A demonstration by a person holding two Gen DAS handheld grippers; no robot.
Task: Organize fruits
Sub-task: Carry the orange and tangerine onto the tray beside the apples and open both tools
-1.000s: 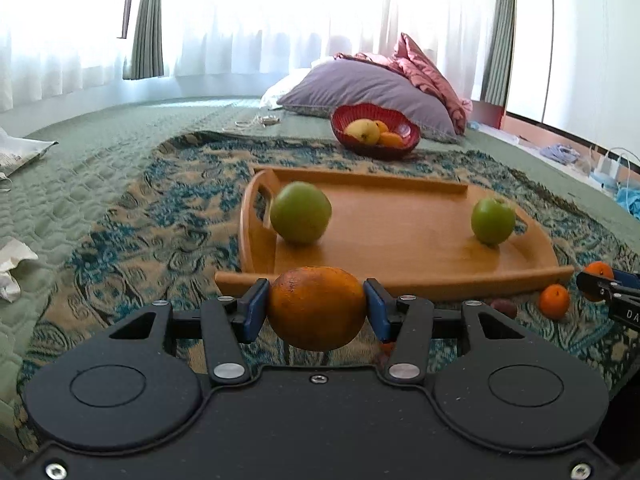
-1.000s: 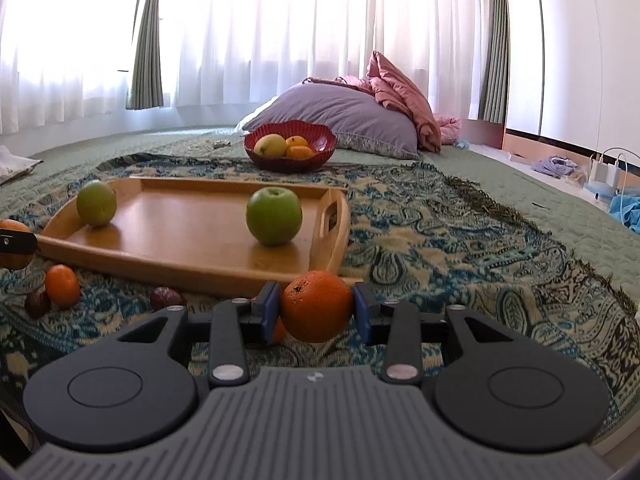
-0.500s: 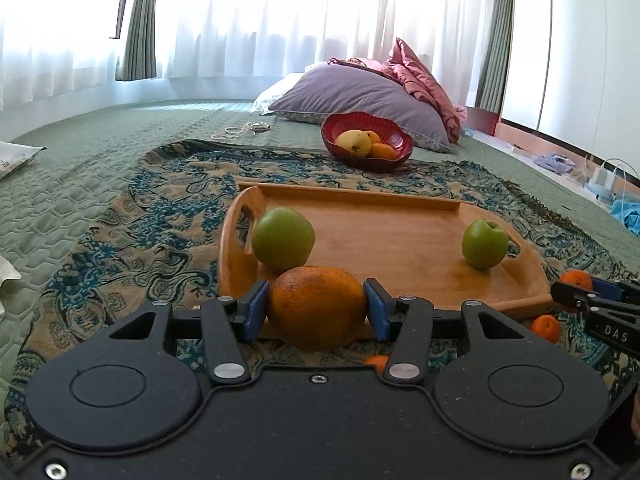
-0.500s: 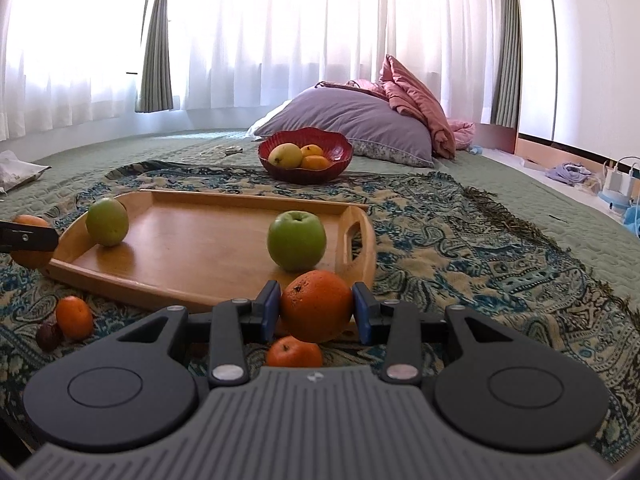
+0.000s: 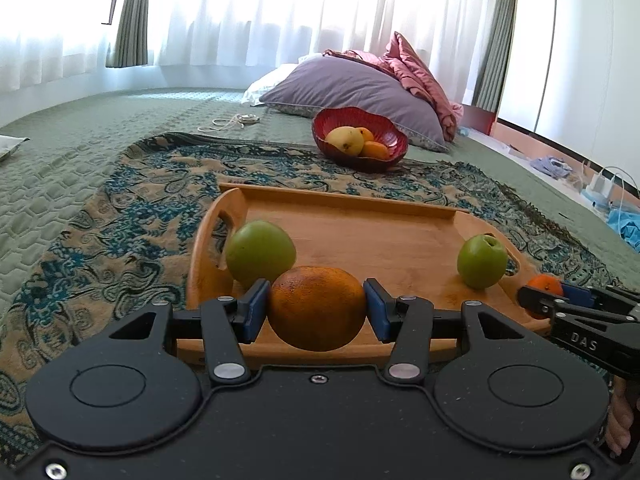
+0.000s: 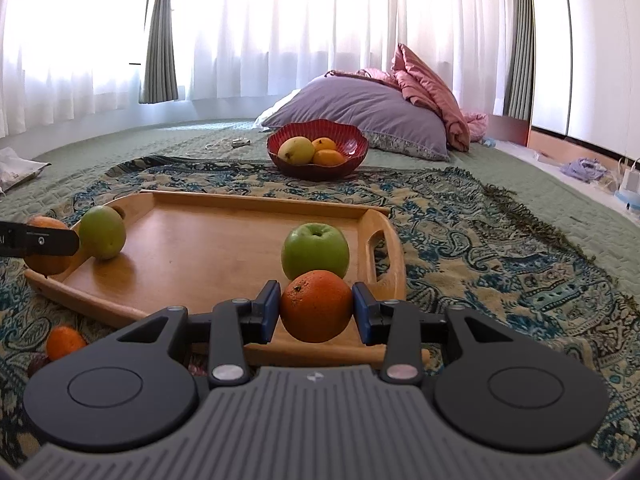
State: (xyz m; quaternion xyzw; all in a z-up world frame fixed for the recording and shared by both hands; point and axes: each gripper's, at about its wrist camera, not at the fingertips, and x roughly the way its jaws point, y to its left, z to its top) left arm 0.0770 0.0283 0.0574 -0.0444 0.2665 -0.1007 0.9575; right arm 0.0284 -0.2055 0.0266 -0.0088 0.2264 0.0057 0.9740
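Patterned blanket (image 6: 480,240) under wooden tray (image 6: 208,240).

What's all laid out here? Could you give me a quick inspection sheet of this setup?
Surface: patterned blanket over green quilt.
Job's things: wooden tray with two green apples; red bowl of fruit; loose small orange.
Clutter: purple pillow.
Grippers: left gripper shut on large orange; right gripper shut on round orange.
Cables: white cord.
Surroundings: white curtains.

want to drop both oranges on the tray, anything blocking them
Partly. A green apple sits just beyond the left gripper's orange, another apple beyond the right gripper's orange. The wooden tray middle is bare.
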